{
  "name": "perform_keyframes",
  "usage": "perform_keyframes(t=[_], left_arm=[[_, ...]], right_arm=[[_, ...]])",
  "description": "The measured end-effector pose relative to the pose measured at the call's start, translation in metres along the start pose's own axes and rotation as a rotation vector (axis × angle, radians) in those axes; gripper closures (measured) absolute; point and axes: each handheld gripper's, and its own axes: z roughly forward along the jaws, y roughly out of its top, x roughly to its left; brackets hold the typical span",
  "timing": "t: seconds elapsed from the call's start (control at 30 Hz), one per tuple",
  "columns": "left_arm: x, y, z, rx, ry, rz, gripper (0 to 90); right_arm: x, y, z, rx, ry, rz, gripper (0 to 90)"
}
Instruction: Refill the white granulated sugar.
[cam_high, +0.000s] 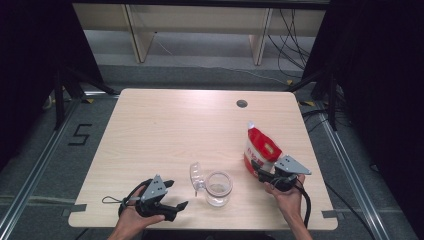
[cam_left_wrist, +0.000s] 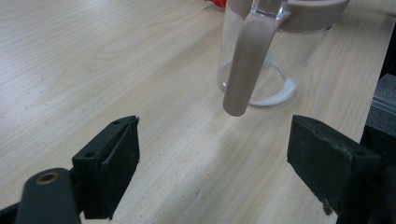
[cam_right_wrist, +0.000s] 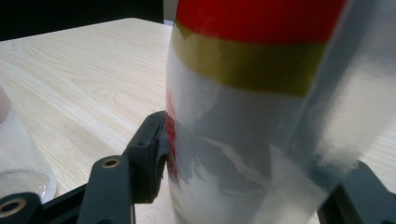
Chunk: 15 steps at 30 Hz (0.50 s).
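Note:
A clear glass jug (cam_high: 218, 188) with a beige handle (cam_left_wrist: 245, 65) stands near the table's front edge, its clear lid (cam_high: 196, 175) tipped open to the left. My left gripper (cam_high: 177, 194) is open just left of the jug, and in the left gripper view (cam_left_wrist: 212, 154) the handle hangs a short way beyond the jaws. A red, gold and white bag (cam_high: 260, 147) stands upright at the right. My right gripper (cam_high: 262, 167) holds its lower part; in the right gripper view (cam_right_wrist: 257, 177) the bag (cam_right_wrist: 252, 116) sits between both jaws, with the left pad pressed against it.
A round cable hole (cam_high: 242, 103) lies near the table's far edge. The wooden table (cam_high: 165, 130) is bare across its left and middle. Dark curtains flank both sides, with shelf legs (cam_high: 137, 40) and cables on the floor beyond.

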Motion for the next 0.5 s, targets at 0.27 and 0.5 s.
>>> perform_keyframes(t=[0.27,0.5], left_arm=[[-0.0001,0.0,-0.0009,-0.007,0.005,0.002,17.0],[0.0,0.0006,-0.0019,-0.003,0.007,0.001,17.0]], right_arm=[[-0.0005,0.0011,-0.0015,0.005,0.013,0.017,45.2],[0.0017,0.001,-0.0081,0.045,0.05,0.072,45.7]])
